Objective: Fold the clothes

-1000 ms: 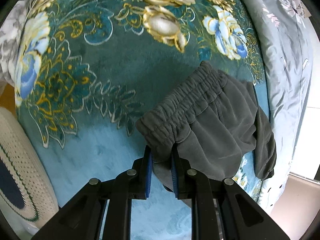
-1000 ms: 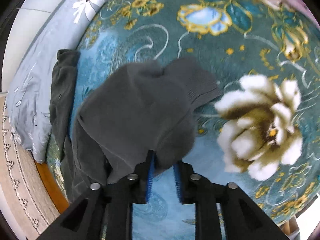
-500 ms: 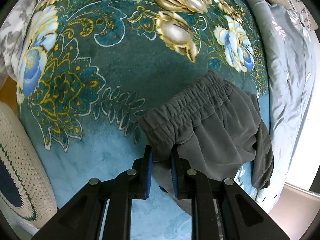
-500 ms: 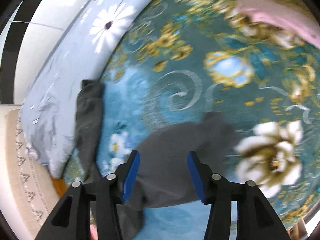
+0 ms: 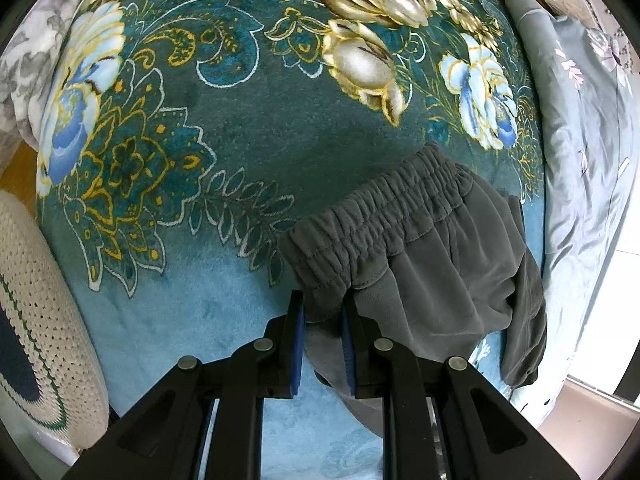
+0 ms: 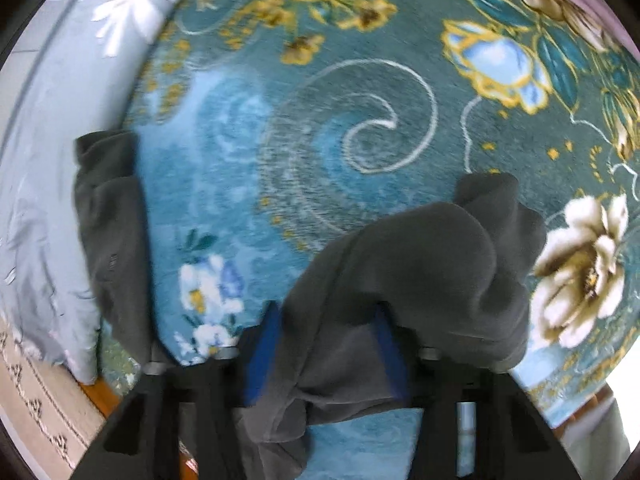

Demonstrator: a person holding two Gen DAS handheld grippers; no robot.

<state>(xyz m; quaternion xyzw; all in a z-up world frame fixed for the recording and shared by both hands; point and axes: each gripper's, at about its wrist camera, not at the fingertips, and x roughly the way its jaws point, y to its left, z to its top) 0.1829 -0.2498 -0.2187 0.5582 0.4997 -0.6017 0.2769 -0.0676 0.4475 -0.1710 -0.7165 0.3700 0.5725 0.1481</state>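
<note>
1. The bed is covered by a teal floral blanket (image 5: 224,128), which carries everything in view; a pale grey-blue floral quilt (image 5: 588,168) lies along its right edge in the left wrist view.
2. A cream crocheted cushion (image 5: 36,312) sits at the blanket's near left corner.
3. The dark grey trousers (image 5: 432,256) lie on the blanket near the quilt side, elastic waistband facing the middle of the bed, with one leg trailing over the blanket's edge.
4. In the right wrist view the same trousers (image 6: 420,280) bunch up directly in front of the camera, while a separate strip of grey cloth lies well apart along the blanket's left edge beside the quilt (image 6: 44,184).
5. The left tool (image 5: 323,320) is clamped on the near end of the waistband, blue pads pressing the gathered cloth from both sides.
6. The right tool (image 6: 328,344) has its blue pads spread wide, with trouser cloth draped between and over them; the frame is blurred, so whether the fabric touches both pads is unclear.
</note>
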